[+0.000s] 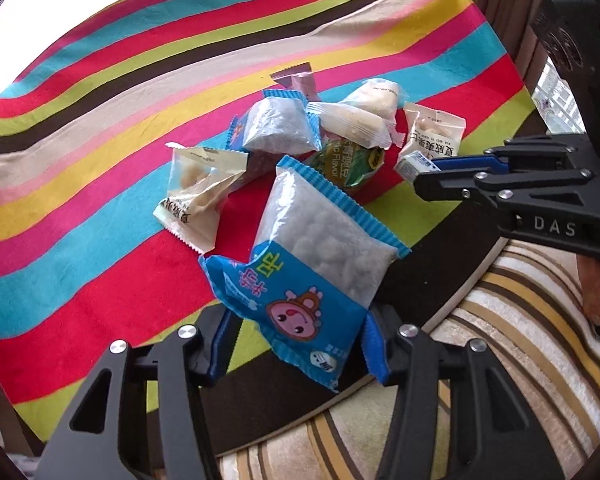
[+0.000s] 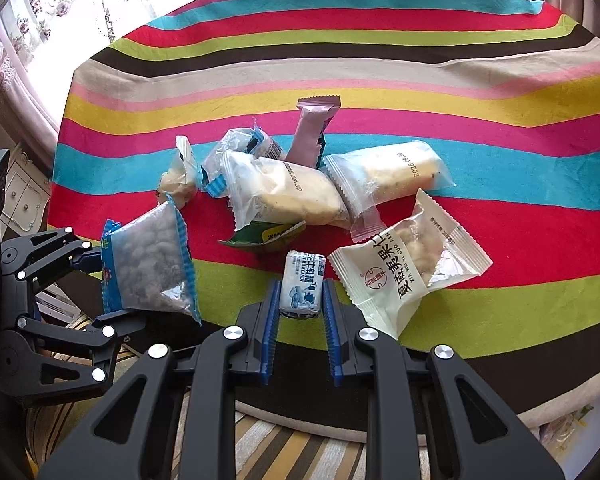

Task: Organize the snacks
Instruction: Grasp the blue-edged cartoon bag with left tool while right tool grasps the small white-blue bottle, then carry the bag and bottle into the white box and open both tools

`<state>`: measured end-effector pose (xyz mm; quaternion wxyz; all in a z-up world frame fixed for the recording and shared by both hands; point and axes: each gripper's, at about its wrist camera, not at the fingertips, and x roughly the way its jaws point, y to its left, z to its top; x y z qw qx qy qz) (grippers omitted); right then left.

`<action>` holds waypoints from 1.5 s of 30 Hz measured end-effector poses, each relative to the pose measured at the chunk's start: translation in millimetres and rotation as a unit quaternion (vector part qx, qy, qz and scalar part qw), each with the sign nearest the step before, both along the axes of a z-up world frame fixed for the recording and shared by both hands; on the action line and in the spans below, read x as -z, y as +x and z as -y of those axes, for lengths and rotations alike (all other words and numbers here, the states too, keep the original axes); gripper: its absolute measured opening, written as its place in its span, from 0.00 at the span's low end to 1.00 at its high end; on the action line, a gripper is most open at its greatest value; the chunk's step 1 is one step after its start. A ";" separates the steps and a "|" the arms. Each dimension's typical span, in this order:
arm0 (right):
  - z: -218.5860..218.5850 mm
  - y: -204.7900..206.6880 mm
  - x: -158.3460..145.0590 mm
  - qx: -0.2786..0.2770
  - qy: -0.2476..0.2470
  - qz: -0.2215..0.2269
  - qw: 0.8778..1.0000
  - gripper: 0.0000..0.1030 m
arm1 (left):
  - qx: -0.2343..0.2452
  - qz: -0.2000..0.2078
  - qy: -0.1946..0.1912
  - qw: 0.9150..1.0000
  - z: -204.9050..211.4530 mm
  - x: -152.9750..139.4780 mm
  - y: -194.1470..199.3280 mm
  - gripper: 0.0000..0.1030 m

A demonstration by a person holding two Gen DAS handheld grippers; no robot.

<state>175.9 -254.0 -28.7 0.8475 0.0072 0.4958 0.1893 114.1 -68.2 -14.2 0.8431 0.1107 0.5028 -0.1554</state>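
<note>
My left gripper [image 1: 296, 352] is shut on a blue and clear snack bag [image 1: 312, 264] and holds it above the table's near edge; the bag also shows in the right wrist view [image 2: 150, 268]. My right gripper [image 2: 302, 304] is shut on a small white and blue milk candy [image 2: 303, 284], which also shows in the left wrist view [image 1: 416, 164]. A pile of snack packets [image 2: 292, 192] lies on the striped tablecloth [image 2: 380, 60], with a white nut packet [image 2: 408, 268] to the right of the candy.
A pink bar wrapper [image 2: 314, 128] and a green packet [image 2: 264, 236] lie in the pile. A striped cushion [image 1: 480, 360] lies below the table's near edge. Curtains [image 2: 40, 20] hang at the far left.
</note>
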 end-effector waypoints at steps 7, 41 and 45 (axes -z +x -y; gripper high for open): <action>24.5 -20.1 -13.1 0.016 0.021 0.008 1.000 0.20 | -0.101 0.001 0.003 0.995 5.2 -12.4 -8.2 0.51; 263.4 -96.7 -11.7 0.232 0.045 0.016 0.972 0.20 | -0.009 -0.013 -0.054 0.998 220.8 -27.5 -21.3 0.51; 293.7 -107.8 -4.7 0.263 0.040 0.011 0.964 0.20 | 0.023 -0.028 -0.058 0.998 256.1 -21.2 -26.5 0.51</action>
